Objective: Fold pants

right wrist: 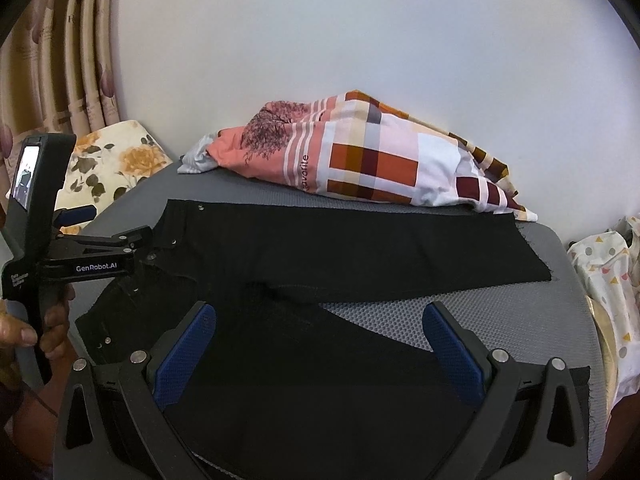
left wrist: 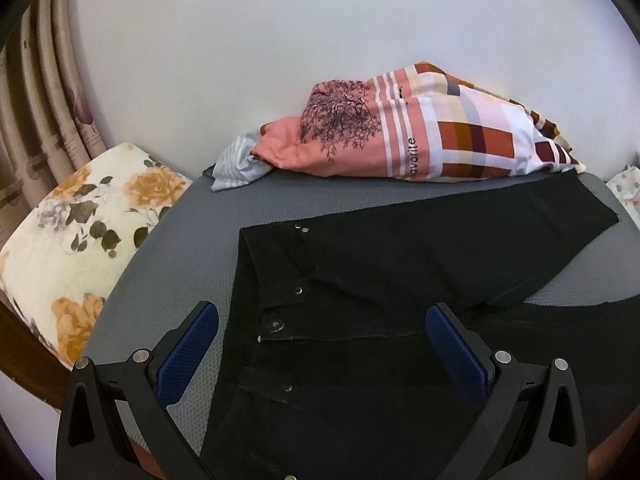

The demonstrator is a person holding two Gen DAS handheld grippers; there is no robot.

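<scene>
Left claw: jaws spread wide, blue pads facing each other, nothing between them; it hangs low over the table's left end. From the right wrist view the left claw sits side-on at the left edge, pointing toward the table's far side. A hand wraps its grip from below. Right claw: jaws also wide apart, empty, low over the table's near edge.

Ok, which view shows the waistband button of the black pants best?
The left wrist view: the waistband button lies close and sharp between the open left gripper fingers. In the right wrist view, the pants show mostly their legs; the waistband is far left, partly hidden behind the left gripper.
</scene>
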